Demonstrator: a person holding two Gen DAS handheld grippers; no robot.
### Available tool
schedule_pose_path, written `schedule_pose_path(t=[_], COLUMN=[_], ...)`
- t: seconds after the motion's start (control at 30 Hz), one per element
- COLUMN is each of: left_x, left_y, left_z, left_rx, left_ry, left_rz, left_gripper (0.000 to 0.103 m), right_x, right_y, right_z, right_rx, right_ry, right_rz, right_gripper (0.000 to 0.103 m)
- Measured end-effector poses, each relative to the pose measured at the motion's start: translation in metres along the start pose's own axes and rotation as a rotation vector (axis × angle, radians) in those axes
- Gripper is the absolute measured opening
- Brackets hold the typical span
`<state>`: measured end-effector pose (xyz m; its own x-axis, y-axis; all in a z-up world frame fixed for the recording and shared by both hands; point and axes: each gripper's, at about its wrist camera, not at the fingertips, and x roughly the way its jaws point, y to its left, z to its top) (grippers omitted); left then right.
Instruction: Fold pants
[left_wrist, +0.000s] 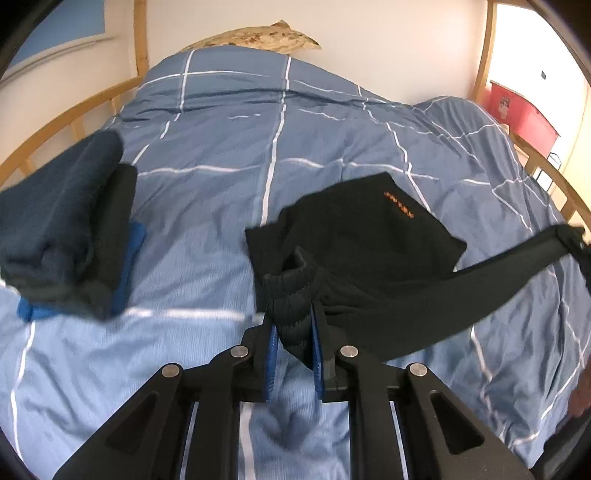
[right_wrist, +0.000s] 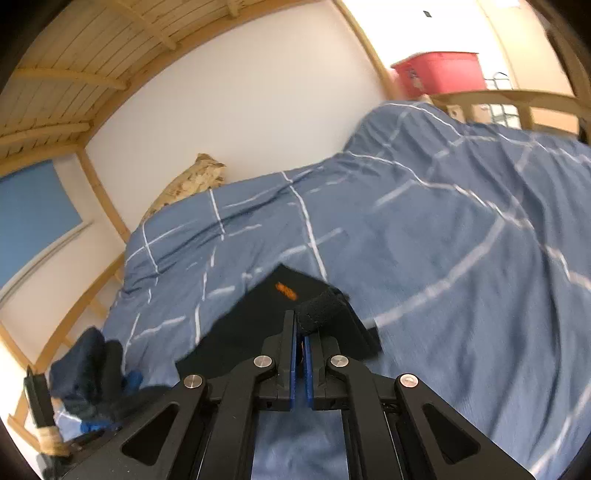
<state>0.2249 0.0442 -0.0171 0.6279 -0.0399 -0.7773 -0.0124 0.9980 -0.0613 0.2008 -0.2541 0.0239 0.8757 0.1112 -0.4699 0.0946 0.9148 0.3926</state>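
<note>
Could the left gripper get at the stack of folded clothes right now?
Probably not yet: the left gripper has its jaws shut on the black pants cuff. The folded clothes lie uncovered on the duvet to its left.

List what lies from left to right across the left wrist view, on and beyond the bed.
Stack of folded dark clothes → black pants, with the left tool clamped on their ribbed cuff → stretched pant leg running off to the right → red bin beyond the bed rail. All the clothes lie on the blue checked duvet.

You are in a home bedroom. A blue checked duvet (left_wrist: 295, 147) covers the bed (left_wrist: 55, 125). A pillow (left_wrist: 258, 37) lies at the bed's head, by the wall.
</note>
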Motion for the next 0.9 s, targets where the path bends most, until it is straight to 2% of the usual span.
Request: schedule_pose_path(t=[0.17,0.3,0.53,0.67,0.73,0.77,0.8,0.87,0.9], left_x=[0.023,0.052,0.109,0.131,0.136,0.136,0.133,0.123,0.118], left_y=[0.002,0.009,0.022,0.033,0.037,0.039,0.042,0.046,0.047], left_z=[0.042,0.067,0.096,0.103,0.105,0.106,0.107,0.109,0.110], left_rx=[0.006,0.000,0.016,-0.001,-0.006,-0.006,-0.003,0.005,0.016], left_ry=[0.032,0.074,0.127,0.145,0.152,0.148,0.122,0.059,0.032], left_rz=[0.003,0.012,0.039,0.027,0.014,0.016,0.044,0.103,0.124], left_gripper=[0.017,0.017,0.017,0.018,0.024,0.041,0.063,0.078,0.078], right_x=[0.046,0.101,0.198,0.239,0.256,0.262,0.268,0.278,0.281], right_y=[0.021,0.039,0.055,0.061,0.064,0.065,0.065,0.067,0.067], right_z=[0.045,0.069,0.076,0.071,0.067,0.066,0.064,0.062,0.061], right_rx=[-0.063,-0.120,-0.201,-0.229,-0.247,-0.253,-0.261,-0.270,-0.271], right_ry=[0.034,0.091,0.192,0.225,0.235,0.238,0.241,0.239,0.244], right_rz=[0.006,-0.001,-0.031,-0.037,-0.044,-0.047,-0.050,-0.063,-0.064], right_gripper=[0.004,0.004,0.004,0.004,0.004,0.004,0.004,0.005,0.006])
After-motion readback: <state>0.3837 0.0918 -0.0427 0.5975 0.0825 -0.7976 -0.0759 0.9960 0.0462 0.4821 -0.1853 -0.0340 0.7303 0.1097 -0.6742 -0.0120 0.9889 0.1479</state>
